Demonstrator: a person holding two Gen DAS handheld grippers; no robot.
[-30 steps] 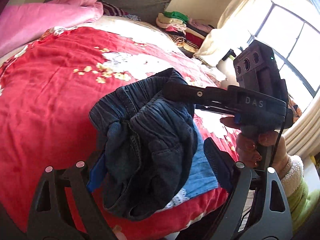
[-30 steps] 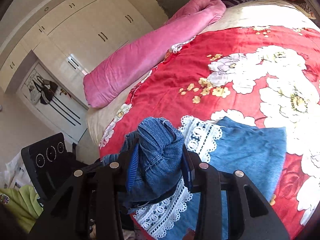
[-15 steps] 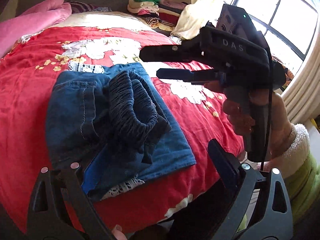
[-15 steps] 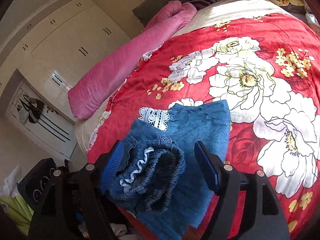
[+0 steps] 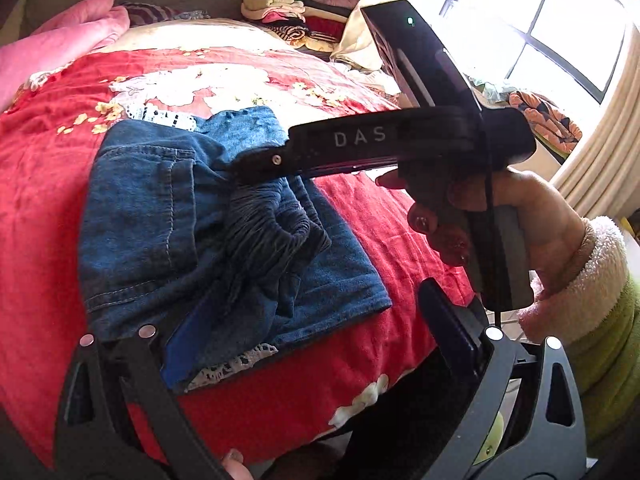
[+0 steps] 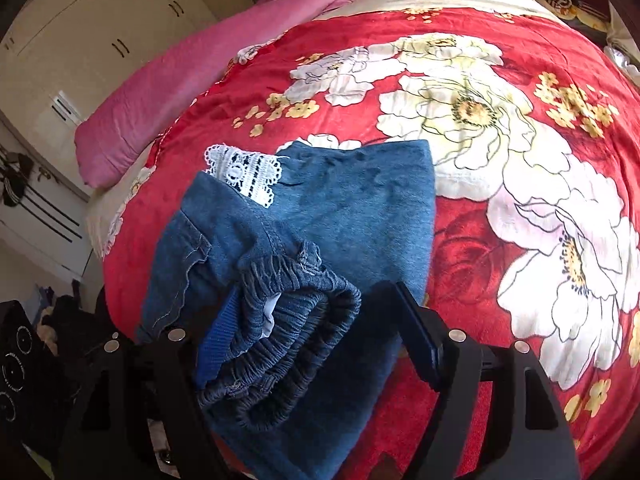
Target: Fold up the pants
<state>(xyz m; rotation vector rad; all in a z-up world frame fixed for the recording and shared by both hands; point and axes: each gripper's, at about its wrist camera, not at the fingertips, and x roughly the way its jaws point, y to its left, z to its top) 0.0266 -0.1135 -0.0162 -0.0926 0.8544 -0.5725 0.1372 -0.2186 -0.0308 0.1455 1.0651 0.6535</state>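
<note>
Blue denim pants (image 5: pixel 152 208) (image 6: pixel 360 200) lie folded on the red flowered bedspread (image 5: pixel 48 184) (image 6: pixel 500 60), near the bed's front edge. Their gathered elastic waistband (image 5: pixel 268 224) (image 6: pixel 288 292) sits bunched on top, and white lace trim (image 6: pixel 244 172) pokes out at the far corner. My left gripper (image 5: pixel 316 332) is open, with only its left blue pad against the near denim edge. My right gripper (image 6: pixel 316 338) is open around the waistband, its right pad clear of the cloth. In the left wrist view the right gripper (image 5: pixel 248 166) reaches in from the right, held by a hand (image 5: pixel 516 216).
A pink quilt (image 5: pixel 60 44) (image 6: pixel 200 68) lies along the far left of the bed. Folded clothes (image 5: pixel 288 4) are stacked at the far end beside a bright window (image 5: pixel 560 20). White wardrobes (image 6: pixel 100 20) stand to the left. The bed edge drops off just below the pants.
The pants hung bunched in both grippers and now lie on the bedspread. Both jaws have spread wider, and the right gripper has sunk toward the waistband.
</note>
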